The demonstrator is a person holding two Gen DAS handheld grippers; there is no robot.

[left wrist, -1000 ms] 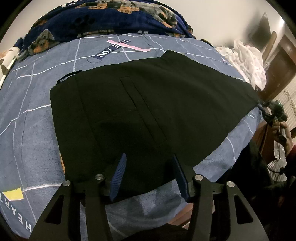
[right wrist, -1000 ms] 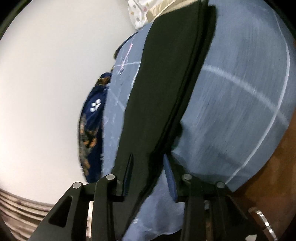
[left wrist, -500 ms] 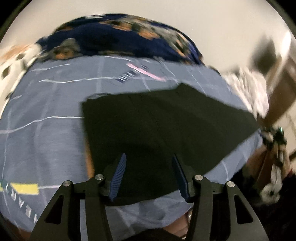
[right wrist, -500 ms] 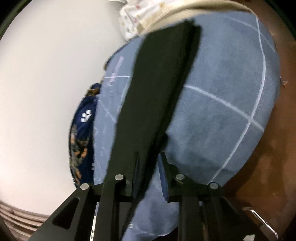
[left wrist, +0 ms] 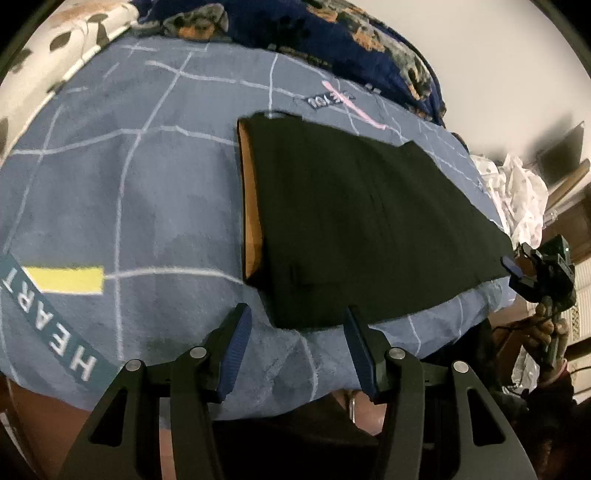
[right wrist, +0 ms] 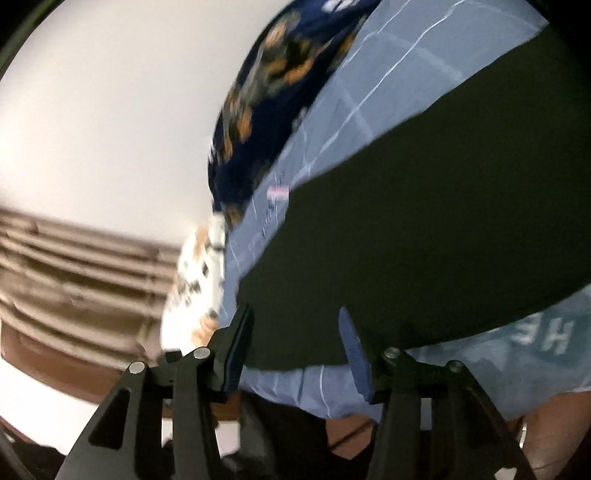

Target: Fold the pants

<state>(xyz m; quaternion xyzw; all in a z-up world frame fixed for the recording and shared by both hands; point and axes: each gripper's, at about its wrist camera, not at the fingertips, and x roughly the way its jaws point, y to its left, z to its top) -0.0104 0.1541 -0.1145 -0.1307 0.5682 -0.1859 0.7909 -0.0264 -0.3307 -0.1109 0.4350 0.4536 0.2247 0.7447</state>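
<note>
Black pants (left wrist: 362,221) lie flat on a blue-grey bedspread (left wrist: 129,192), folded leg on leg, with the orange-lined waistband (left wrist: 250,206) at the left end. My left gripper (left wrist: 295,349) is open and empty, just short of the pants' near edge. My right gripper (right wrist: 293,345) is open and empty, with the pants (right wrist: 424,240) just beyond its fingertips. It also shows in the left wrist view (left wrist: 517,267), at the pants' hem end on the right.
A dark blue blanket with orange patches (left wrist: 332,33) is heaped at the far side of the bed. A white crumpled cloth (left wrist: 521,199) lies at the right. The bed's near edge (left wrist: 258,398) runs just under my left fingers. A white wall (right wrist: 110,110) stands behind.
My left gripper drew back toward the near edge and swung left, off the pants. My right gripper let go of the pants' hem, opened wide and swung round.
</note>
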